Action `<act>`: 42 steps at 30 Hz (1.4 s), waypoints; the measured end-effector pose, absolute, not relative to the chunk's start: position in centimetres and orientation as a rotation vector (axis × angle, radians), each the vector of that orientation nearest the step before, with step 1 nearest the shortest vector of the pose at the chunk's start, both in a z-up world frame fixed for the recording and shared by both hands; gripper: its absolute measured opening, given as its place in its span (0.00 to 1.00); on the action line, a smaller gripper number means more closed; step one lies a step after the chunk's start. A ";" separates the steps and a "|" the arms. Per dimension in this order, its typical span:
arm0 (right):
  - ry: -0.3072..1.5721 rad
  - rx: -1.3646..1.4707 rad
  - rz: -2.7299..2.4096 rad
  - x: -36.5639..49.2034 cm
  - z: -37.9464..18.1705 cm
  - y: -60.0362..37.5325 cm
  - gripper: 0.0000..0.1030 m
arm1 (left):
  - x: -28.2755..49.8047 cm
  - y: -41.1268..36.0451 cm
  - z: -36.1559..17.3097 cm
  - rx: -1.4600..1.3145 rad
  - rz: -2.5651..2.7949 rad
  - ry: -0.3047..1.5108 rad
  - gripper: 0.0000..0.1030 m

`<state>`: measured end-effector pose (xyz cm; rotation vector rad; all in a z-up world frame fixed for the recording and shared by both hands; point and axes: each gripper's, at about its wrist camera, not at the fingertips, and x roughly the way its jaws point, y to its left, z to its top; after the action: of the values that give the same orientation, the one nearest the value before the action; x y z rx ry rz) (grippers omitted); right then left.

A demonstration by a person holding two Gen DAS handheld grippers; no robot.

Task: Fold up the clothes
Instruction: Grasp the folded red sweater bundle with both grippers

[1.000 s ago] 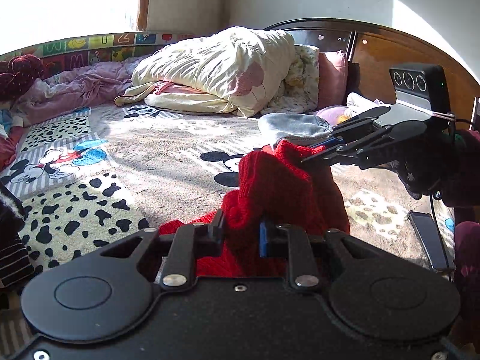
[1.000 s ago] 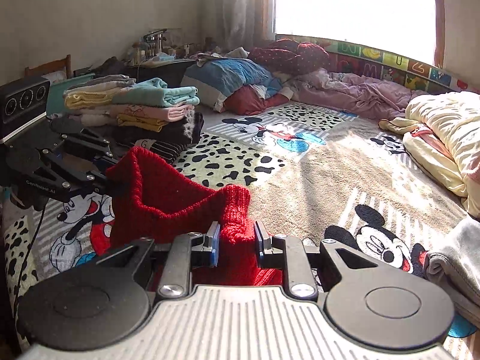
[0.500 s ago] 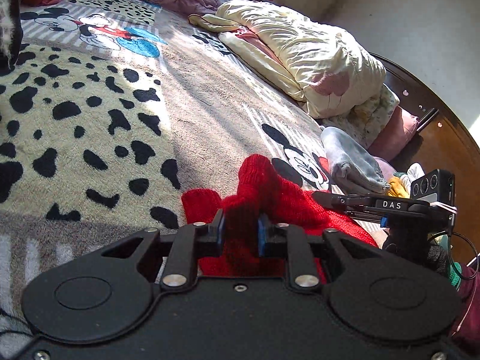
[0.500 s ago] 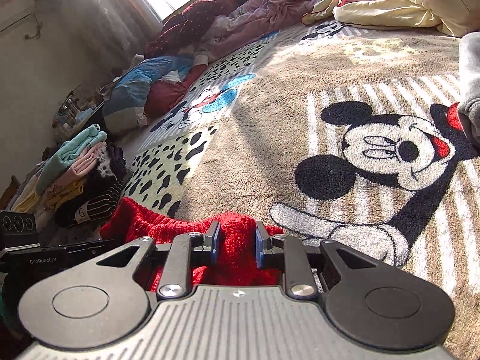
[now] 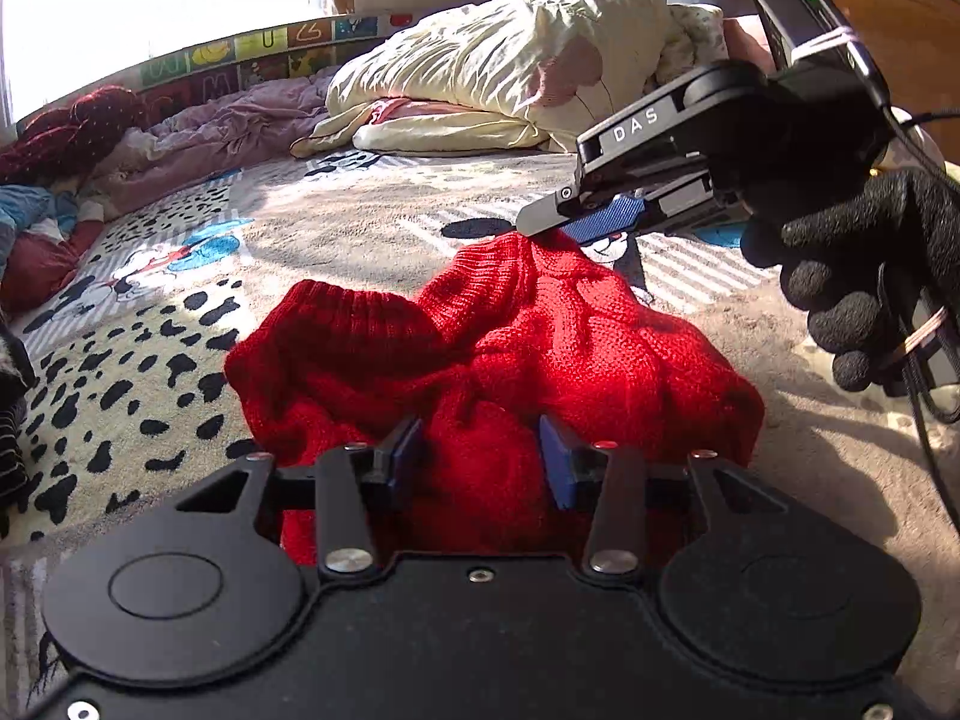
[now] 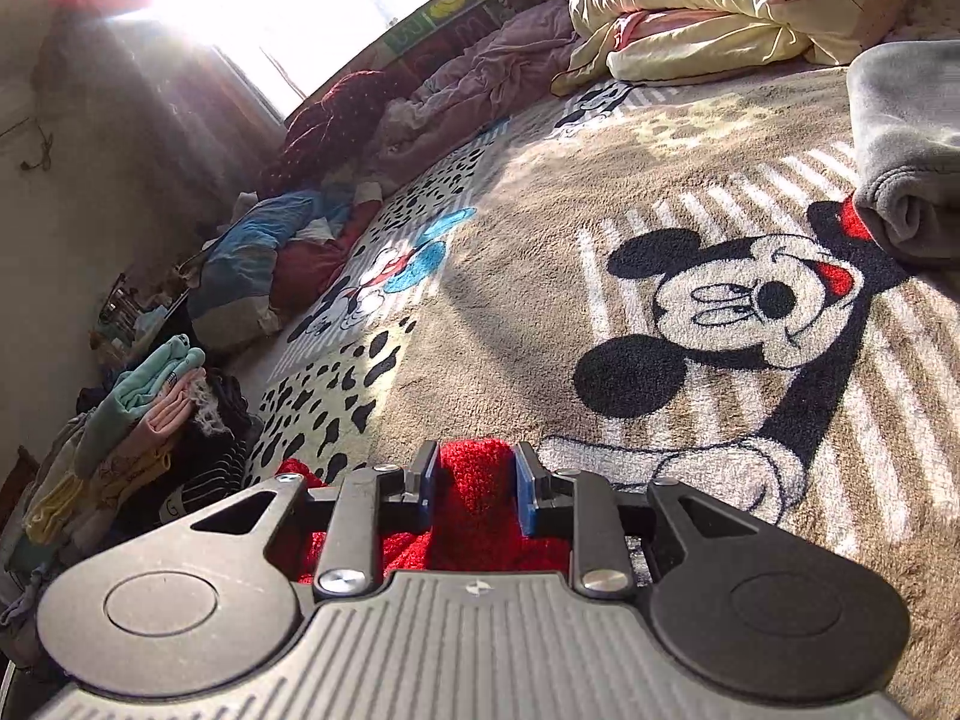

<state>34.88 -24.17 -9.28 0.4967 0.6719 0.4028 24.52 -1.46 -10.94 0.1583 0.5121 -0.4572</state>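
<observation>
The left gripper is being held low over the bed, and its jaws are opening: the blue pads are standing apart with the red sweater bunched between them, and the knit is no longer being squeezed. The sweater is lying crumpled on the blanket, its ribbed cuff being turned up toward the left of the heap.

The right gripper is being held just as low, and its jaws are opening too. A fold of the sweater is sitting between its pads; whether it is still being pinched cannot be told from that view. In the left wrist view the same gripper is being seen from the side, tilted down at the far upper edge of the sweater, and is being carried by a gloved hand.

Beyond the sweater, the blanket with its cartoon mice and black spots is being lit by strong sun. A grey garment is lying on it at the right. A stack of folded clothes is sitting at the left edge of the bed.

Farther back, a cream quilt is being heaped near the headboard, with a lilac sheet crumpled beside it. A strip of coloured tiles is running along the far side under the bright window.
</observation>
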 end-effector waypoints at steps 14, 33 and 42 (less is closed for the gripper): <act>0.493 0.005 0.490 26.6 -8.2 -19.1 0.27 | 24.8 2.4 -8.6 0.007 -0.469 0.461 0.45; 0.596 0.152 0.432 28.8 -11.5 -18.9 0.32 | 26.8 1.8 -11.0 0.043 -0.393 0.554 0.50; 0.602 0.488 0.353 26.8 -9.5 -24.3 0.57 | 23.7 6.9 -8.5 -0.367 -0.269 0.577 0.69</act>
<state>26.84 -24.34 -9.51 0.4878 0.6020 0.3527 23.74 6.91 -8.55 -0.3669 0.5772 -0.2688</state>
